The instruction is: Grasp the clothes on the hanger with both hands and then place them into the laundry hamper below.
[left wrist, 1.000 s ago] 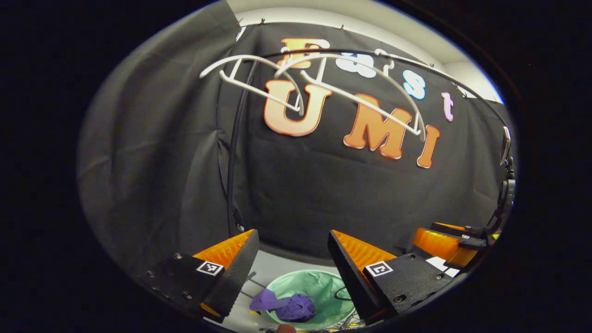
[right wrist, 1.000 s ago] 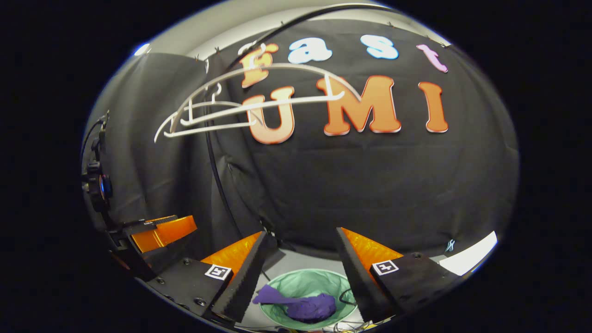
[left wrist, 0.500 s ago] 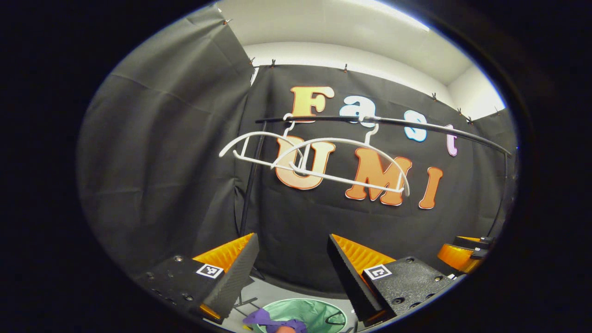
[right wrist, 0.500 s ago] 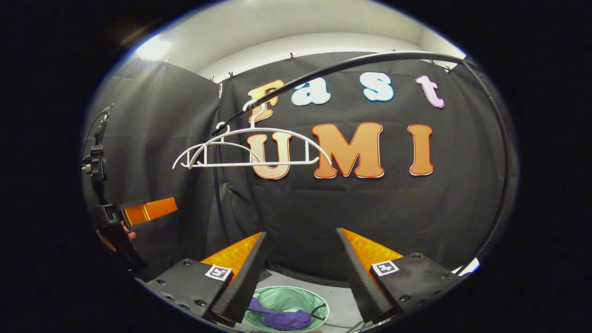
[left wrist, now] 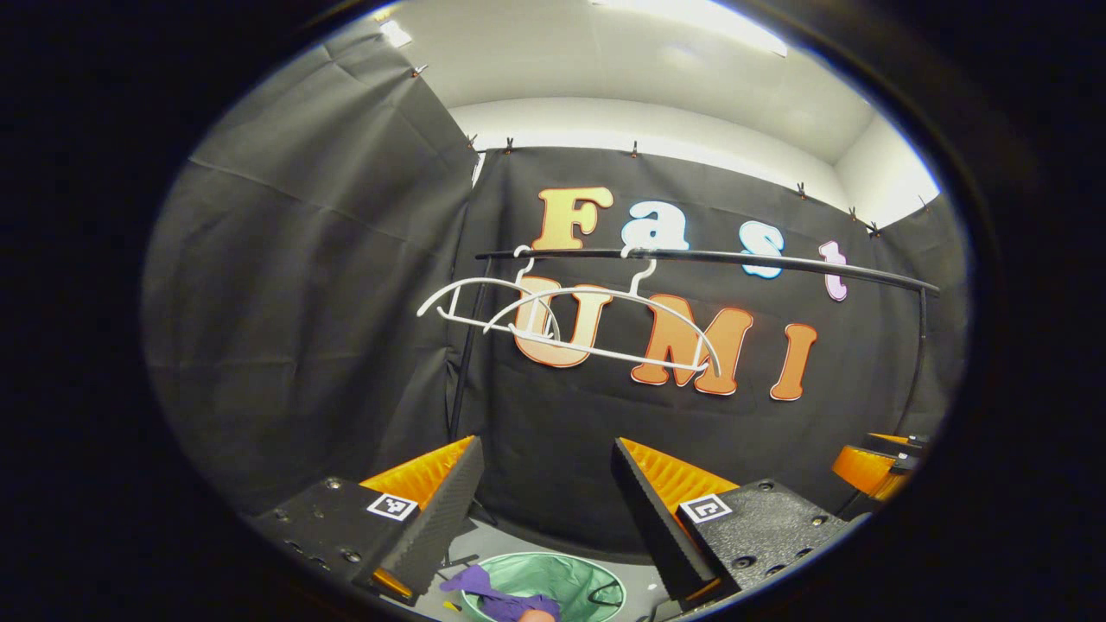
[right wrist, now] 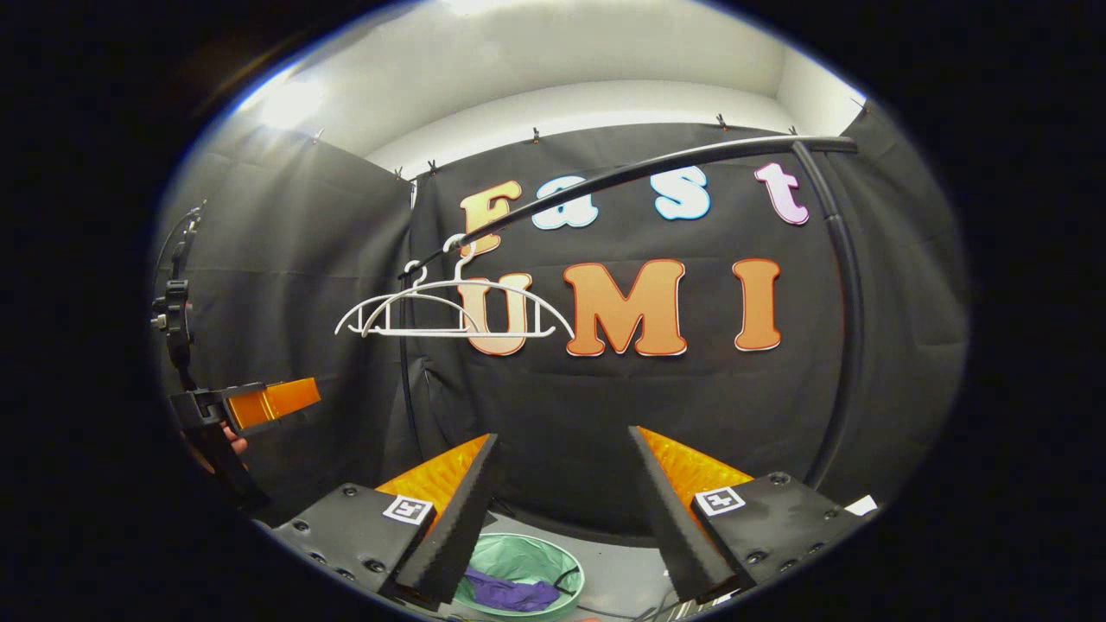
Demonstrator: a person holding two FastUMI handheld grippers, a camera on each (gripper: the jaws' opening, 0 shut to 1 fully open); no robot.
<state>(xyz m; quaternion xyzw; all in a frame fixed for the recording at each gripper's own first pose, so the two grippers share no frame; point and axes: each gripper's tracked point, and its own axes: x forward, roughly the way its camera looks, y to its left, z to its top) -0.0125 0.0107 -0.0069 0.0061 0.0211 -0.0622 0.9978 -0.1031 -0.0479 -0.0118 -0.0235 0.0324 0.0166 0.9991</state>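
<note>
Nearest, the left gripper (left wrist: 546,492) and right gripper (right wrist: 562,488) are held apart, nothing clamped. Below, purple clothes (right wrist: 511,594) are seen lying in the green hamper (right wrist: 553,566). Farther back, two white hangers (left wrist: 570,324) are left bare on the black rail (left wrist: 734,257). Placement is judged done; only withdrawal is called for.

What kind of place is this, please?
Probably a recording booth set up as a laundry corner: black cloth walls, a clothes rail with bare white hangers, and a green hamper holding purple clothes.
</note>
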